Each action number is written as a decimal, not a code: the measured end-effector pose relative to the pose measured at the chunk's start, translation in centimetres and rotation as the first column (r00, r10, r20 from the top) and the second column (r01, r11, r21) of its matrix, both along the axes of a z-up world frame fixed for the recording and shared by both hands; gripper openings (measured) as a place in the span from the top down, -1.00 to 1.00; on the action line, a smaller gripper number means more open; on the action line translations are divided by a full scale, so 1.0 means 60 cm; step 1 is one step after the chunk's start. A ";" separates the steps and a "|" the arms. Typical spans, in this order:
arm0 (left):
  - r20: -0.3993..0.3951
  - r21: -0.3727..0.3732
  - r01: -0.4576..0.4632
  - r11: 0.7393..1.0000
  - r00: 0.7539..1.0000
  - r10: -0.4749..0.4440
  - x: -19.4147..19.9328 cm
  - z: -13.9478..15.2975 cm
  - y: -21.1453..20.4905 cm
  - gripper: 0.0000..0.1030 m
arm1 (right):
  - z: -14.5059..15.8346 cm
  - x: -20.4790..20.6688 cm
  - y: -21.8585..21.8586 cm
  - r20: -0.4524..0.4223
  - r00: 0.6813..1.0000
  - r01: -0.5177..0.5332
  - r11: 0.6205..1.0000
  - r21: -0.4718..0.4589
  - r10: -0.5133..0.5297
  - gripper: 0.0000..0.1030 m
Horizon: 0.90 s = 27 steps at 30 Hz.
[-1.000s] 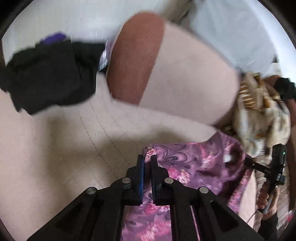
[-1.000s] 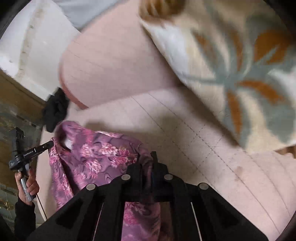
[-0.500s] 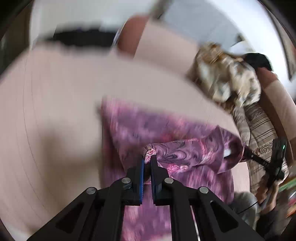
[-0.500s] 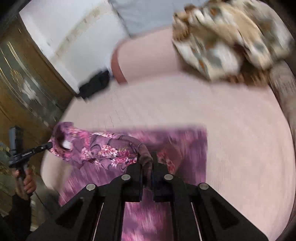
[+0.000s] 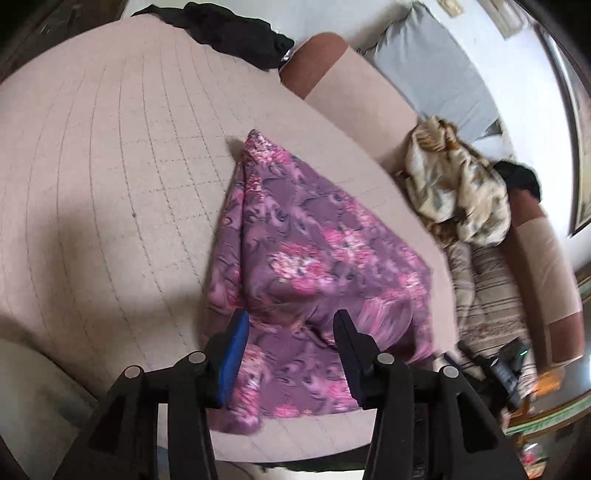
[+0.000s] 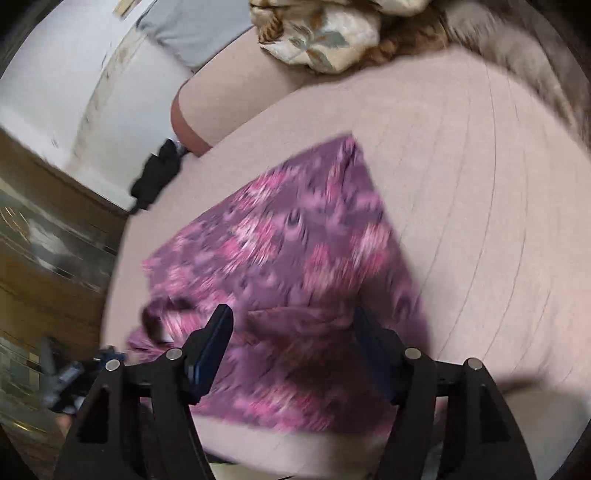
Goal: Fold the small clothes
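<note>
Two grippers: both now spread wide with nothing between the fingers; half a second ago each was pinched shut on a bunched corner of the cloth.
Left gripper (image 5: 291,332): jaws well apart, hovering just above the near edge of the purple floral garment (image 5: 314,266), not touching it as far as the left wrist view shows.
Right gripper (image 6: 291,332): same, fingers wide, empty, over the garment's near edge; this view is motion-blurred, so contact can't be ruled out.
Garment (image 6: 288,266): released and lying on the pink quilted bed (image 5: 110,166), near its front edge. Earlier it hung lifted between the two grips; now it's down in a roughly four-sided shape with a doubled layer visible along the left side.
Near edge: still rumpled, with a loose curl at the near-left corner in the right wrist view.
Meaning: one fold looks laid down and let go. My read is a half-fold done, not a finished bundle.
Next: probably regrip a side or smooth the rumpled edge before folding again.
Clutter: black clothing (image 5: 236,29) at the far end of the bed, beige patterned blanket (image 5: 458,192) to the right, both well apart from the work.
</note>
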State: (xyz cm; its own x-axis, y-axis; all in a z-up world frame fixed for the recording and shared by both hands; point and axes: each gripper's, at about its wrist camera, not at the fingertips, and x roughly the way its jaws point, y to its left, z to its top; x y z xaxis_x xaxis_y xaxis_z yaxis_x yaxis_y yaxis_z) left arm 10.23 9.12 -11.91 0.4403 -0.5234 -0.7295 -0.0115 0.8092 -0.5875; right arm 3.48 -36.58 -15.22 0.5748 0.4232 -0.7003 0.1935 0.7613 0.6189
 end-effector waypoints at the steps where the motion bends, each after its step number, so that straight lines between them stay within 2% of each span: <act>1: -0.001 -0.003 -0.005 1.000 1.000 0.005 0.002 0.002 -0.002 -0.03 | 0.001 0.002 0.003 0.003 1.000 -0.012 1.000 0.005 0.012 -0.30; 3: -0.013 0.002 -0.001 1.000 1.000 0.001 0.009 0.000 -0.012 -0.19 | 0.003 0.011 0.016 0.007 0.999 -0.032 0.999 -0.003 0.032 -0.30; 8: -0.141 -0.069 -0.029 0.997 0.990 0.019 0.009 -0.027 -0.020 -0.20 | -0.012 0.016 0.028 -0.037 0.999 -0.036 0.999 -0.006 0.035 -0.30; 11: -0.149 -0.088 -0.014 0.996 0.989 0.001 -0.011 -0.028 -0.034 -0.20 | -0.020 -0.003 0.012 -0.038 0.999 0.026 0.999 0.024 -0.025 -0.30; 14: -0.123 -0.094 -0.020 0.995 0.992 0.008 -0.030 -0.016 -0.050 -0.20 | -0.030 -0.008 0.005 -0.066 0.996 0.062 0.997 0.035 -0.060 -0.30; 17: -0.164 -0.097 -0.021 0.995 0.986 0.005 -0.009 -0.027 -0.062 -0.20 | -0.041 0.000 0.006 -0.117 0.990 0.072 0.997 -0.013 -0.073 -0.30; 19: -0.193 -0.048 -0.055 0.997 0.980 0.045 0.012 -0.040 -0.061 -0.20 | -0.050 0.007 0.011 -0.146 0.986 0.072 0.996 -0.043 -0.078 -0.30; 21: -0.198 -0.054 -0.064 0.996 0.979 0.052 0.031 -0.050 -0.057 -0.20 | -0.061 0.020 0.017 -0.176 0.983 0.050 0.997 -0.054 -0.059 -0.30; 23: -0.217 -0.093 -0.087 0.992 0.974 0.065 0.044 -0.057 -0.051 -0.19 | -0.069 0.029 0.020 -0.188 0.981 0.037 0.998 -0.047 -0.046 -0.30; 24: -0.216 -0.106 -0.089 0.990 0.974 0.064 0.047 -0.058 -0.048 -0.19 | -0.070 0.031 0.021 -0.188 0.981 0.035 0.998 -0.049 -0.044 -0.28; 27: -0.224 -0.167 -0.127 0.978 0.971 0.088 0.043 -0.060 -0.031 -0.17 | -0.069 0.029 0.021 -0.177 0.983 0.045 0.998 -0.052 -0.053 0.24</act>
